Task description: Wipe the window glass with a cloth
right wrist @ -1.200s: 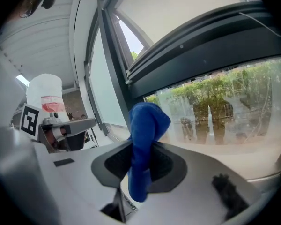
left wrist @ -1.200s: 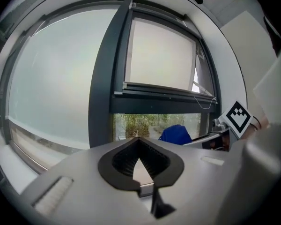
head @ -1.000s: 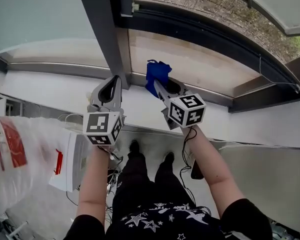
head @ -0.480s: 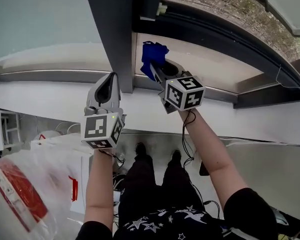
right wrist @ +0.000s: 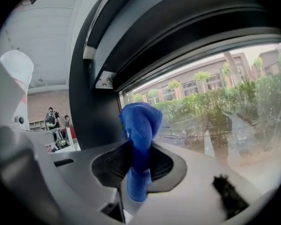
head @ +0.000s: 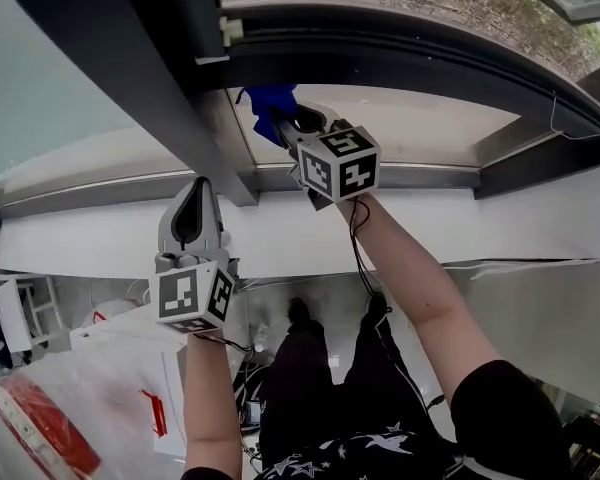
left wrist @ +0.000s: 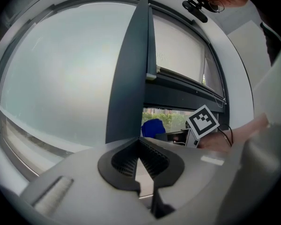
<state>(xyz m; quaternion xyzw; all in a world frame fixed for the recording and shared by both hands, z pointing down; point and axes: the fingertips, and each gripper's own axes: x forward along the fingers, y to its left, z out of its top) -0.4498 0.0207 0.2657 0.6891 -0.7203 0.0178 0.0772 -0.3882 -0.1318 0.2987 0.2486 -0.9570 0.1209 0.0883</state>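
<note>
Right gripper (head: 292, 126) is raised to the window glass (head: 410, 118), jaws clamped on a blue cloth (head: 267, 103). In the right gripper view the cloth (right wrist: 140, 123) is pinched between the ribbed pads. A bunched end sticks up past the tips and a shorter end hangs below the pinch. The right gripper (right wrist: 139, 146) points at the clear window glass (right wrist: 215, 93), with trees and buildings outside.

Cloth sits at the left edge of the clear pane, just beside the dark upright (head: 130, 78) and close under the dark crossbar (head: 400, 53). Cannot tell whether the cloth touches the glass.

Left gripper (head: 192, 193) is lower and to the left, well apart from the cloth, below the foot of the upright and in front of the white wall (head: 100, 243) under the window. In the left gripper view, the left gripper (left wrist: 140, 144) has its jaws together at the tips with nothing between them. It points at the dark upright (left wrist: 131, 78), with a frosted pane (left wrist: 61, 78) to the left. The blue cloth (left wrist: 153, 127) and the right gripper's marker cube (left wrist: 203, 121) show to the right of the upright.

A cable (head: 355, 258) runs down from the right gripper along the forearm. A plastic bag (head: 40, 418) with red print lies at the bottom left of the head view, beside the person's legs (head: 320, 368).
</note>
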